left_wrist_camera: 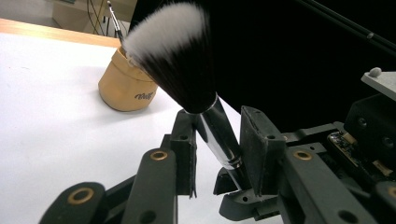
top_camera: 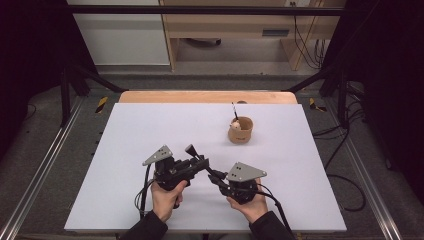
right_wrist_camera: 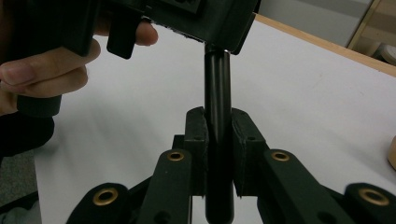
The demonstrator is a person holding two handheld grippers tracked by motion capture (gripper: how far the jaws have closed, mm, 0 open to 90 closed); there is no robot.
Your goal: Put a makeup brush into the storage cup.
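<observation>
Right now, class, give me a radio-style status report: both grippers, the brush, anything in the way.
Right gripper shut on makeup brush handle. Left gripper jaws around the silver ferrule, contact unclear. Tan holder stands apart across the table; nothing between.

Two hands reach in from the near edge, each holding a black gripper. The left gripper (top_camera: pixel 200 161) points right, its jaws nearly closed. The right gripper (top_camera: pixel 214 176) points left toward it, jaws clamped tight, tips almost meeting.
</observation>
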